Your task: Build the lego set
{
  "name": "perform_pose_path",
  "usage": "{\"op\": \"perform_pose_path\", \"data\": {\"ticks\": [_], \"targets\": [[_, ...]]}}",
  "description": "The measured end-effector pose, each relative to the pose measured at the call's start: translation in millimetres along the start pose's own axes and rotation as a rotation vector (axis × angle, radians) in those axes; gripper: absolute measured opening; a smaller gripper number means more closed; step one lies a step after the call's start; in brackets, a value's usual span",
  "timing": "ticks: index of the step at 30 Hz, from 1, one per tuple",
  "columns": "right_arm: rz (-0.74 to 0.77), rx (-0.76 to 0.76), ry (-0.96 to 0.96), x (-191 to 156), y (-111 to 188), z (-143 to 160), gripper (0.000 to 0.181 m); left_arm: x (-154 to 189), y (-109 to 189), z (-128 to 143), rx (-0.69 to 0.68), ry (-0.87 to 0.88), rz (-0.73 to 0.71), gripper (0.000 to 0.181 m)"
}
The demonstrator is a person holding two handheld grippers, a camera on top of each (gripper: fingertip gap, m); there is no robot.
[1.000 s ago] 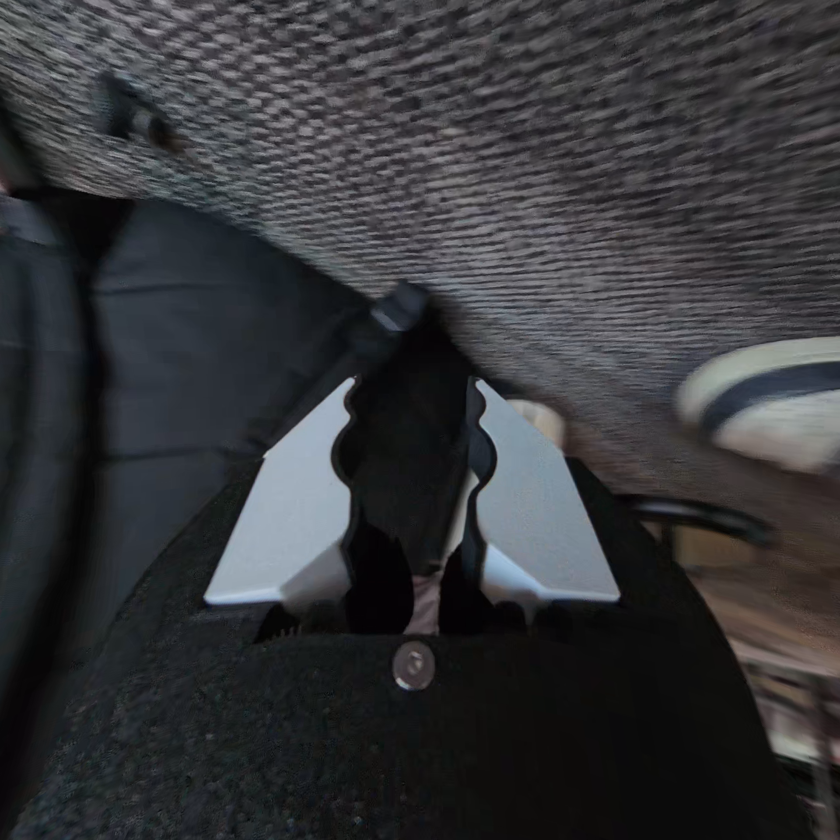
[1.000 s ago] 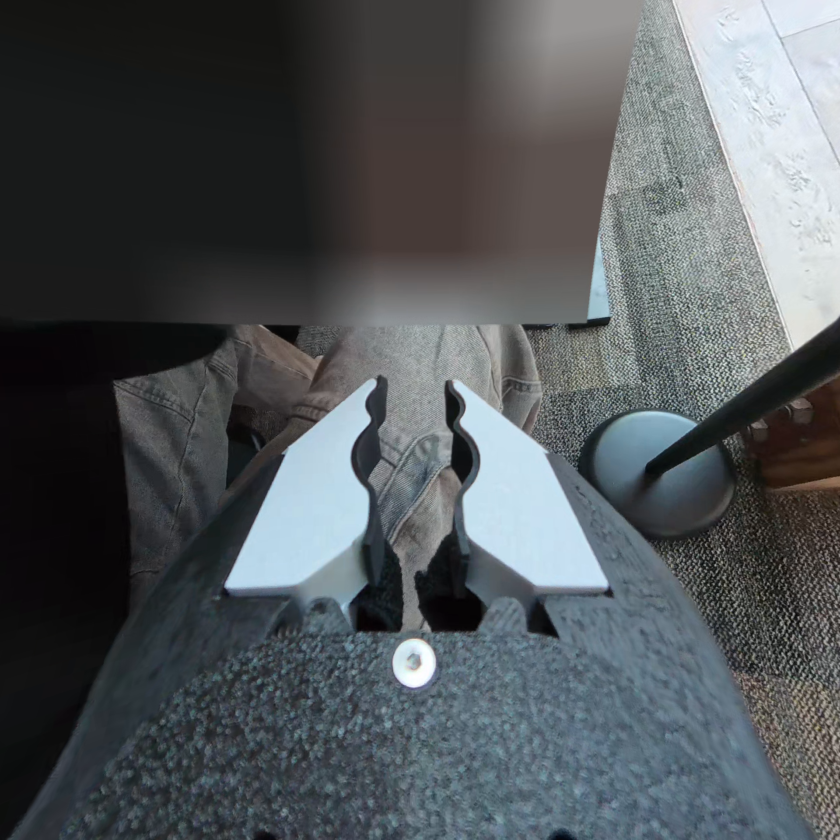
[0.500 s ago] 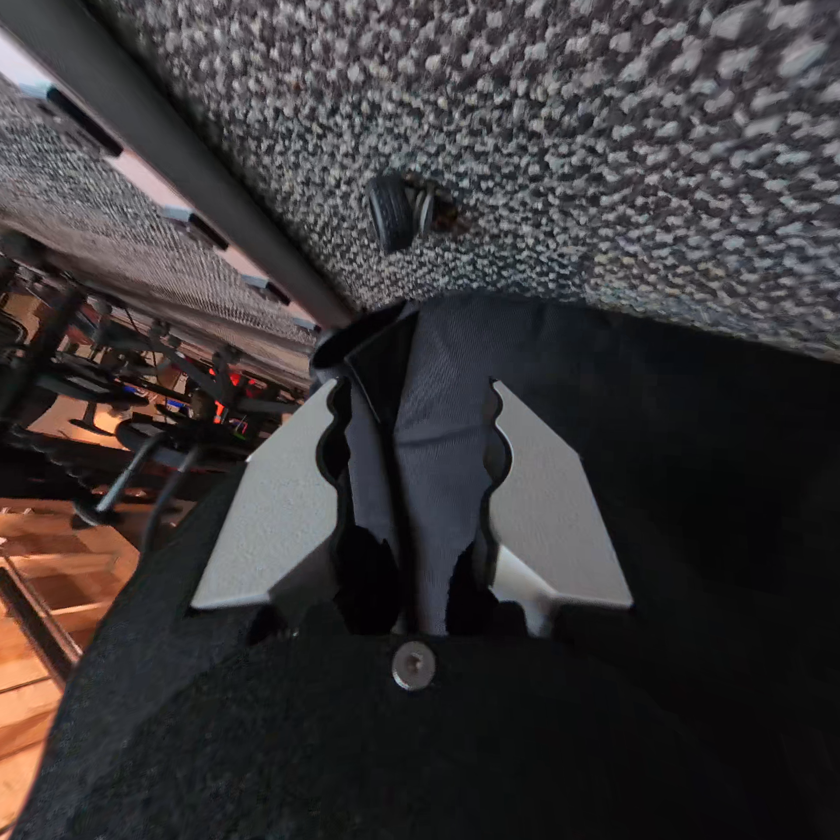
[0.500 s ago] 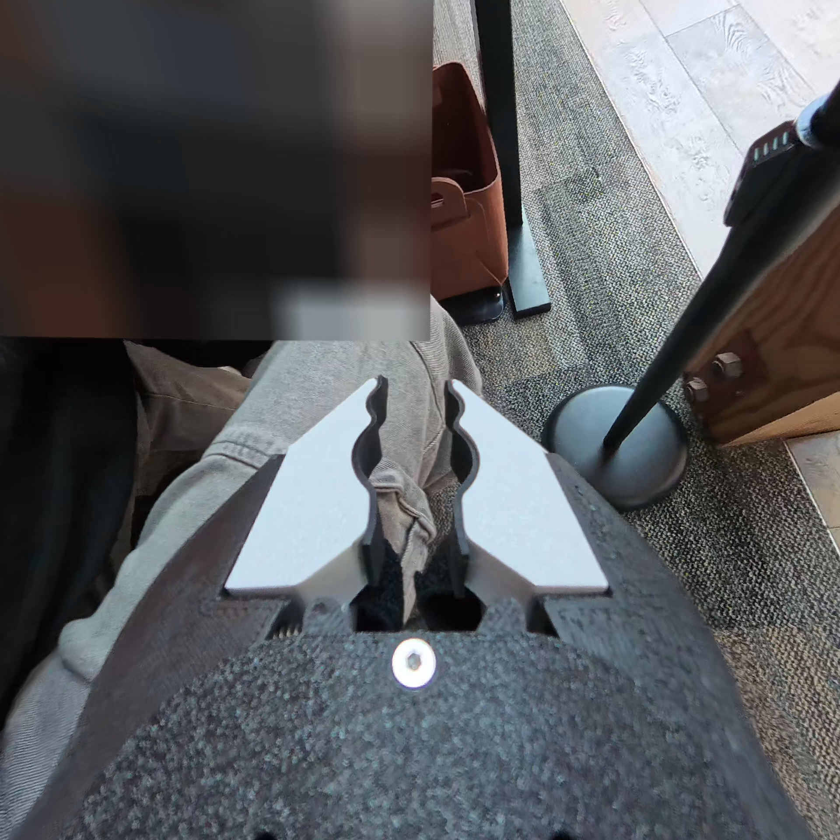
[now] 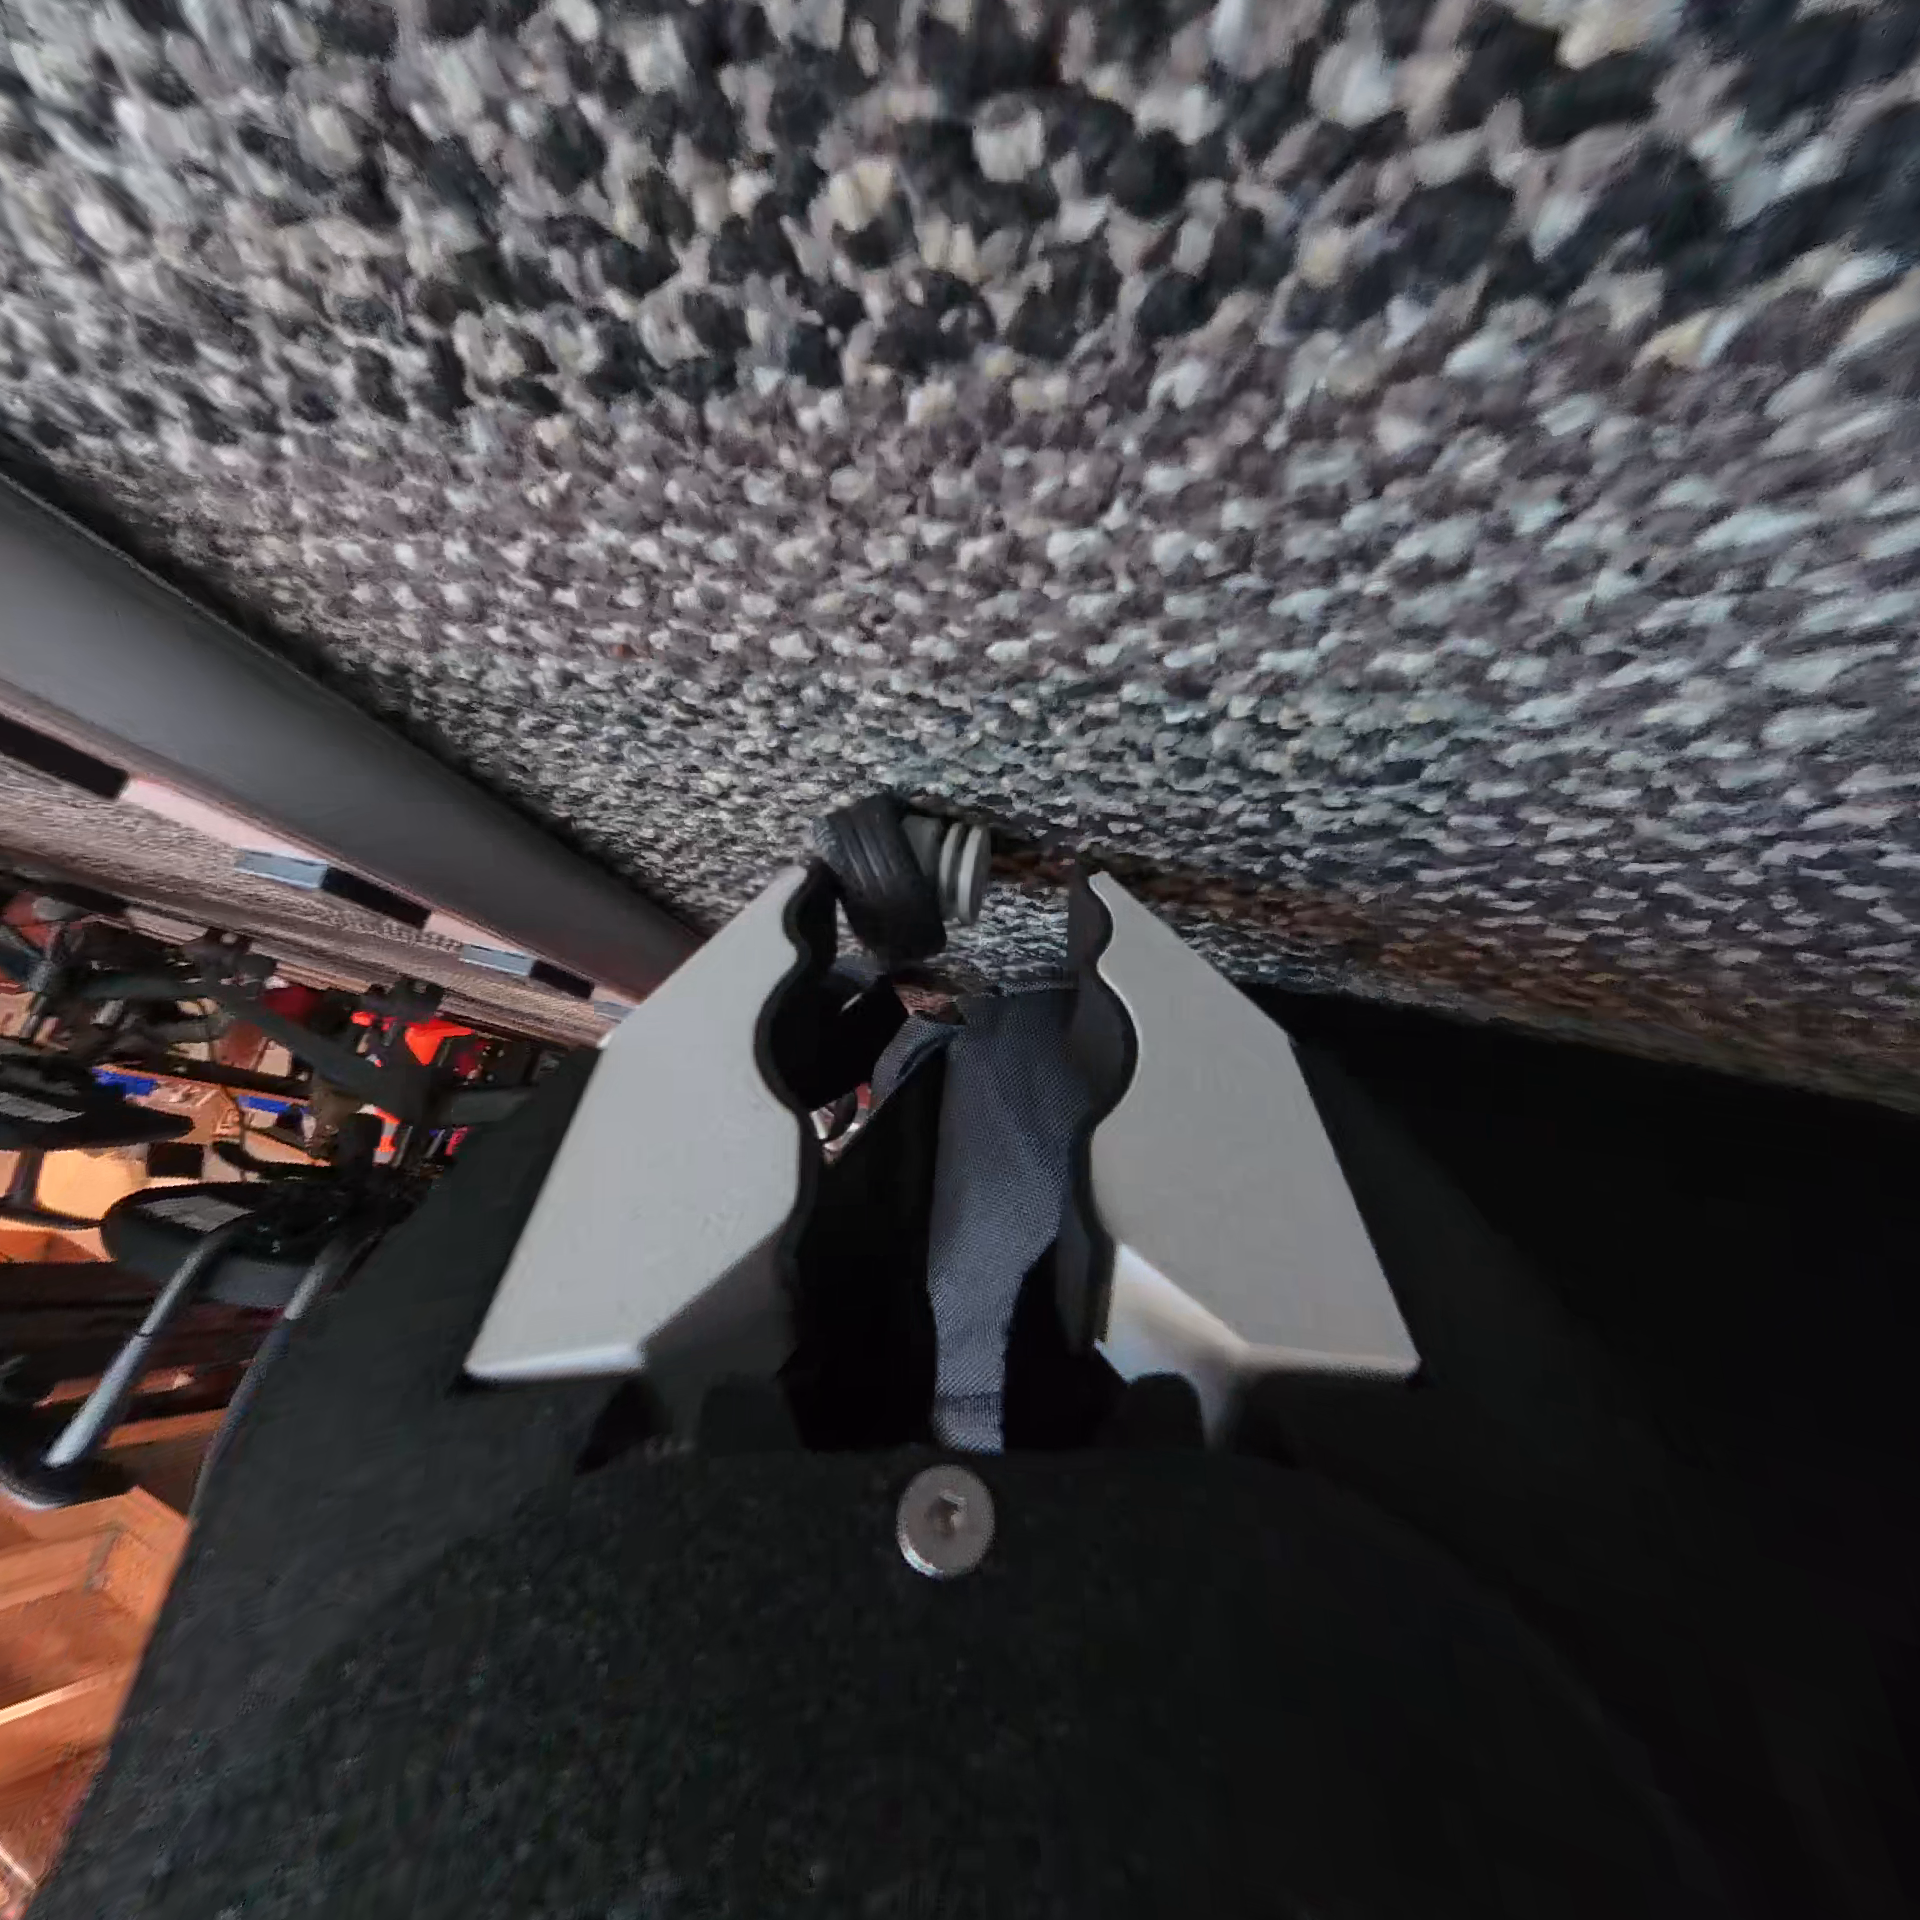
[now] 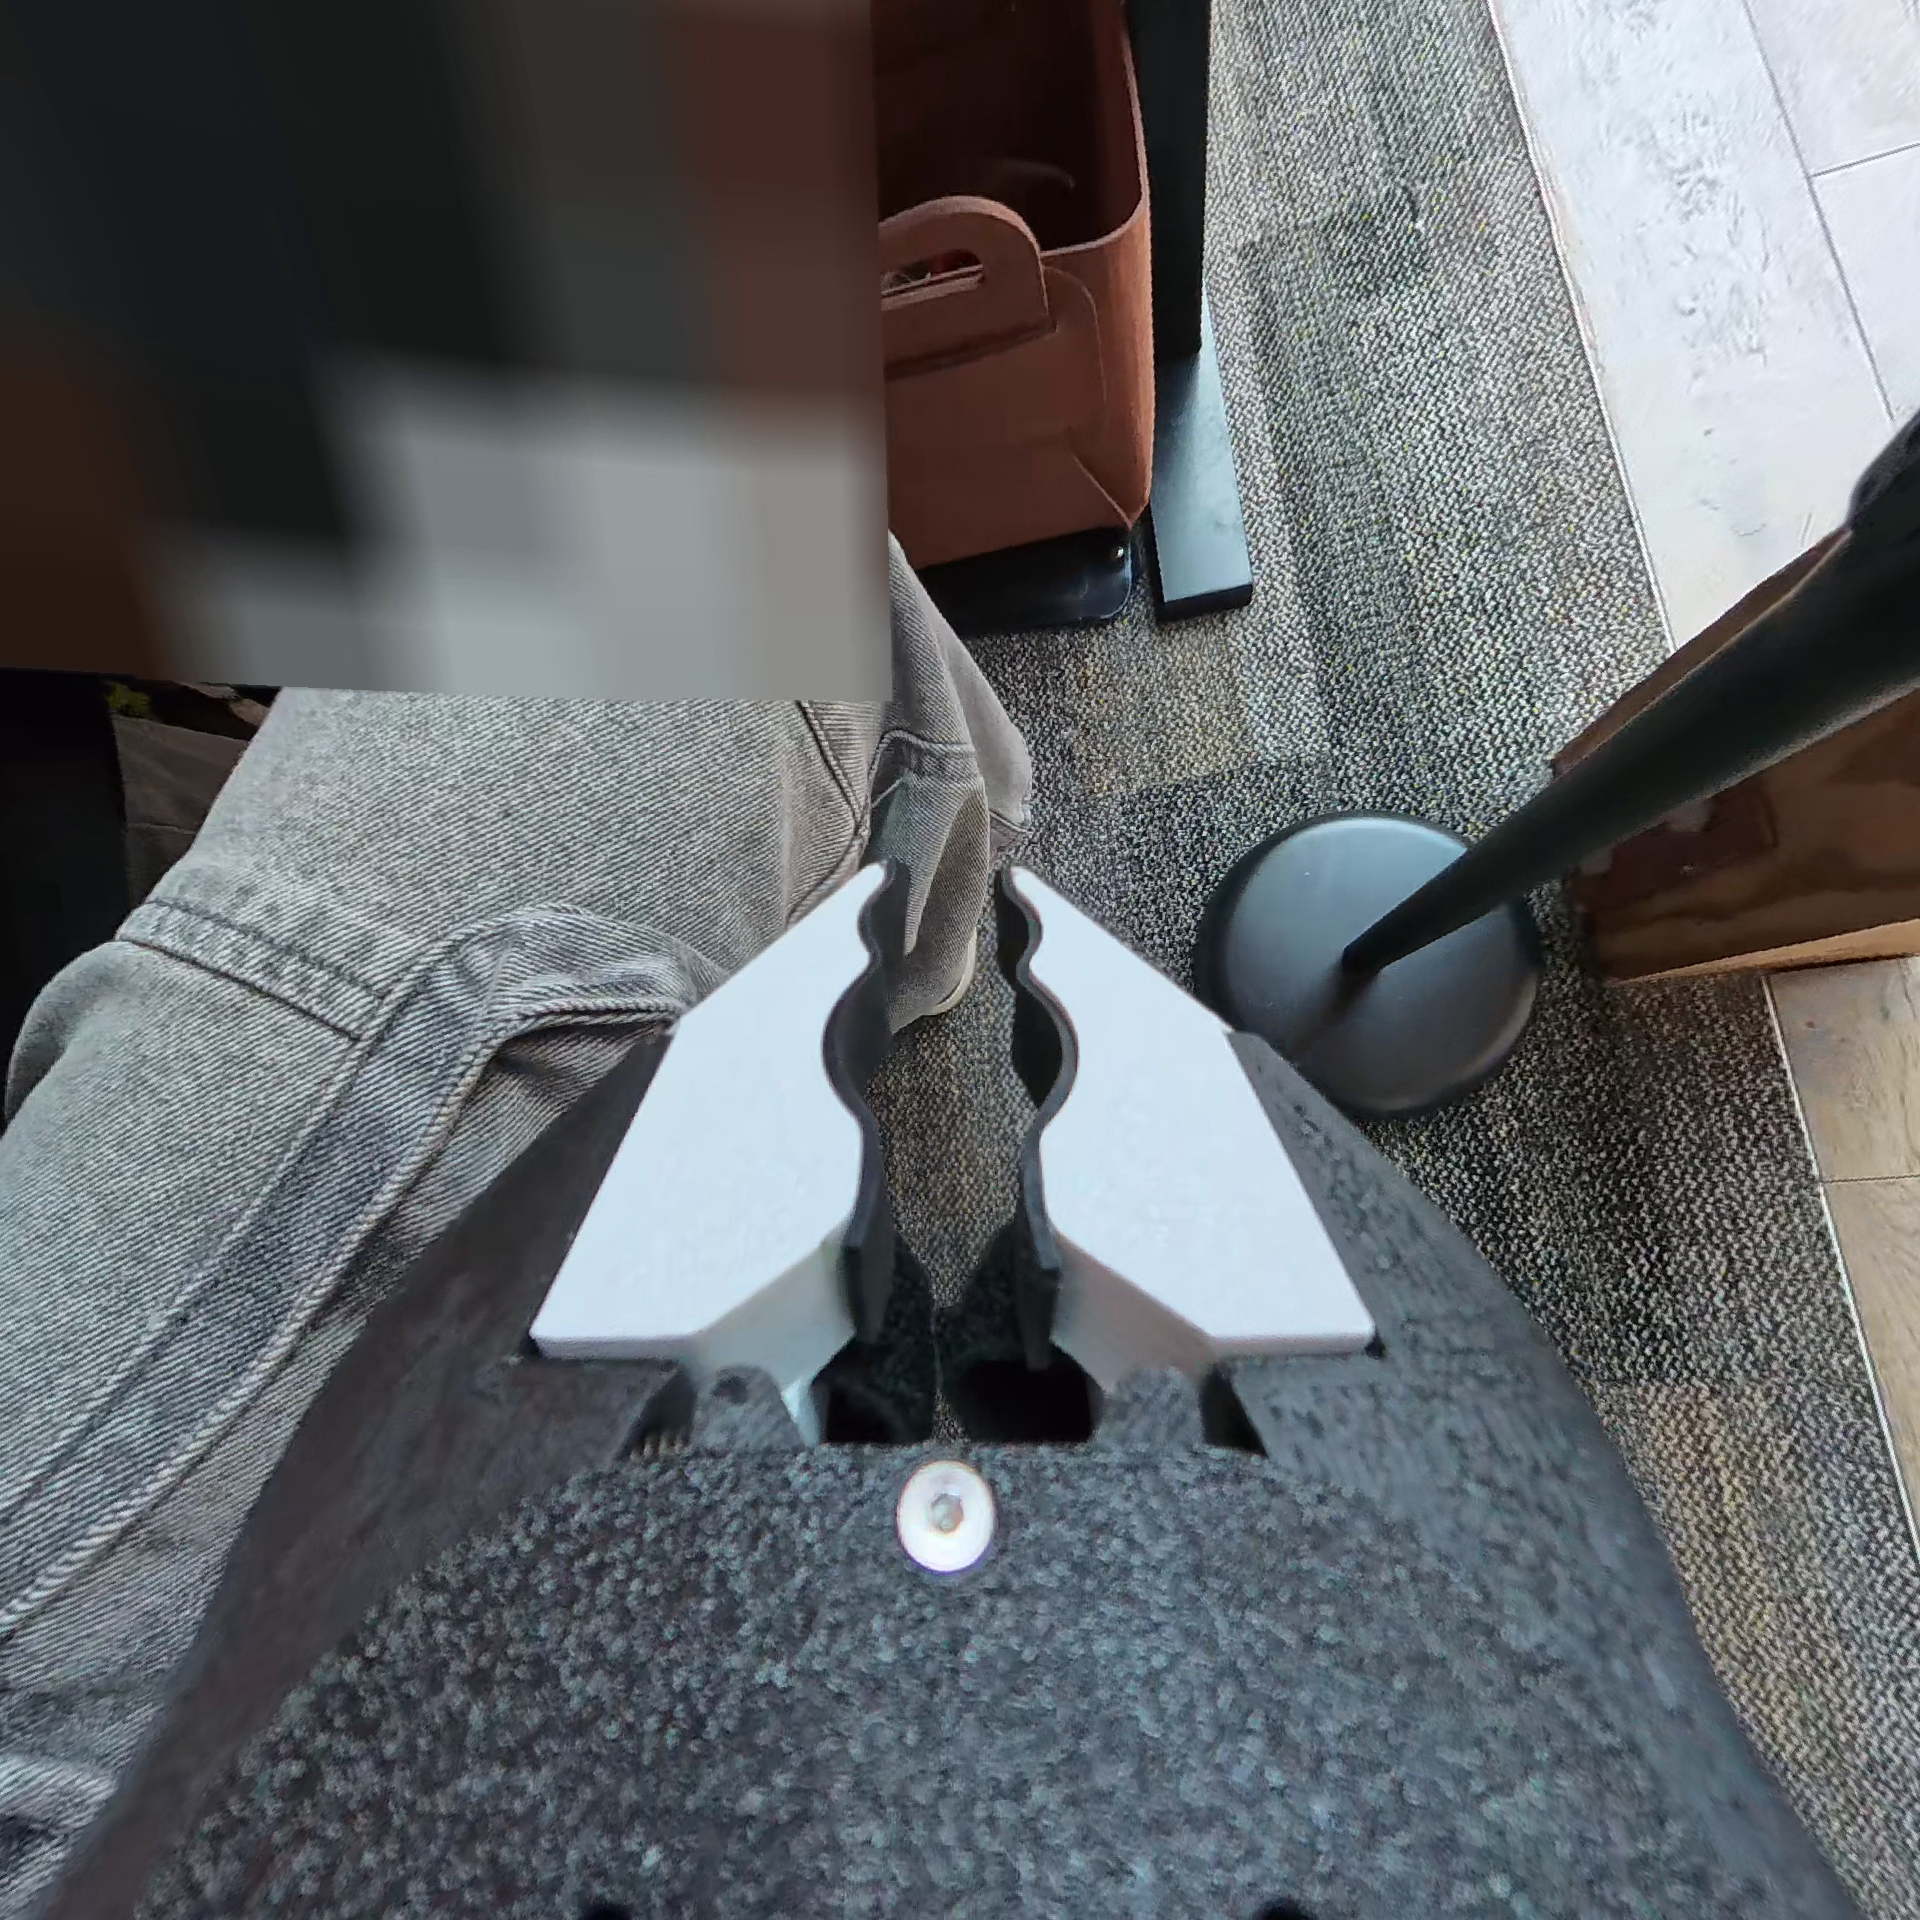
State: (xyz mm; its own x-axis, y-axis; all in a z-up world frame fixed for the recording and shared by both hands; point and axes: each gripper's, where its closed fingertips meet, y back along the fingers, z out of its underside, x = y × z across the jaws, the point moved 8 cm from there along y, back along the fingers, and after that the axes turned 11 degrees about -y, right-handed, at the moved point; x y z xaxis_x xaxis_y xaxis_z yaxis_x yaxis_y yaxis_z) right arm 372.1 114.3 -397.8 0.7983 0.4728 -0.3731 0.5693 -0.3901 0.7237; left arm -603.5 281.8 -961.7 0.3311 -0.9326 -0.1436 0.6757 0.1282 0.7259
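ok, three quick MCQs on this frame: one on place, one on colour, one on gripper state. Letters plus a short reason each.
1. Where does the small wheel piece lie?
A. on the carpet, just past the left gripper
B. in the brown felt bag
C. on a table

2. What colour are the trousers?
A. red
B. grey
C. white

3. How is the right gripper?
A. shut on a brick
B. open, empty
C. out of view

Key: A, the wheel rests on carpet at the fingertips; B, grey denim; B, carpet shows through the gap.
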Motion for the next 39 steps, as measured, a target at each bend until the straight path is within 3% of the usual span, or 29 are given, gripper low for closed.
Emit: {"op": "perform_pose_path", "data": {"ticks": [1, 3, 4, 6, 9, 12, 15, 17, 21, 24, 28, 33, 36, 39], "targets": [[0.001, -0.001, 0.007, 0.7, -0.6, -1.1, 0.016, -1.2, -0.4, -0.3, -0.007, 0.006, 0.019, 0.043], [0.003, 0.011, 0.008, 2.9, -0.4, -4.5, 0.016, -3.2, -1.3, 0.4, -0.018, 0.044, 0.055, 0.041], [-0.005, 0.011, -0.002, 3.7, -0.3, -4.7, 0.016, -5.6, -1.6, 1.9, -0.043, 0.08, 0.048, 0.026], [-0.016, -0.002, -0.008, 3.2, 1.0, -2.2, 0.016, -1.2, 1.1, 3.2, -0.052, 0.105, 0.076, 0.026], [-0.041, 0.005, 0.022, -3.9, 8.0, -1.3, 0.015, 15.1, 17.6, -1.7, 0.039, 0.172, 0.088, 0.026], [-0.09, 0.035, 0.061, -16.9, 25.2, -2.4, 0.015, 41.4, 62.0, -23.6, 0.243, 0.27, 0.099, 0.026], [-0.187, 0.073, 0.094, -33.8, 47.2, 0.0, 0.017, 90.2, 144.1, -63.6, 0.53, 0.273, 0.145, 0.026], [-0.24, 0.085, 0.148, -45.1, 64.7, 5.3, 0.017, 133.3, 214.8, -91.1, 0.688, 0.174, 0.156, 0.025], [-0.337, 0.023, 0.229, -58.6, 99.2, 31.9, 0.023, 240.6, 385.1, -133.5, 1.017, -0.012, 0.321, 0.025], [-0.406, -0.049, 0.228, -62.1, 124.2, 58.7, 0.028, 312.0, 522.0, -135.7, 1.208, -0.194, 0.376, 0.026], [-0.394, -0.018, 0.307, -73.1, 155.5, 78.6, 0.032, 376.8, 705.0, -93.4, 1.514, -0.29, 0.362, 0.025], [-0.575, 0.127, 0.379, -122.7, 162.8, 52.8, 0.043, 424.2, 895.1, 10.0, 1.945, -0.257, 0.093, 0.025], [-0.674, 0.24, 0.485, -161.8, 152.7, 4.7, 0.05, 427.8, 969.8, 79.7, 2.163, -0.22, -0.072, 0.024], [-0.887, 0.278, 0.509, -212.7, 140.8, -52.1, 0.056, 410.7, 1003.0, 137.1, 2.297, -0.135, -0.247, 0.024]]}}
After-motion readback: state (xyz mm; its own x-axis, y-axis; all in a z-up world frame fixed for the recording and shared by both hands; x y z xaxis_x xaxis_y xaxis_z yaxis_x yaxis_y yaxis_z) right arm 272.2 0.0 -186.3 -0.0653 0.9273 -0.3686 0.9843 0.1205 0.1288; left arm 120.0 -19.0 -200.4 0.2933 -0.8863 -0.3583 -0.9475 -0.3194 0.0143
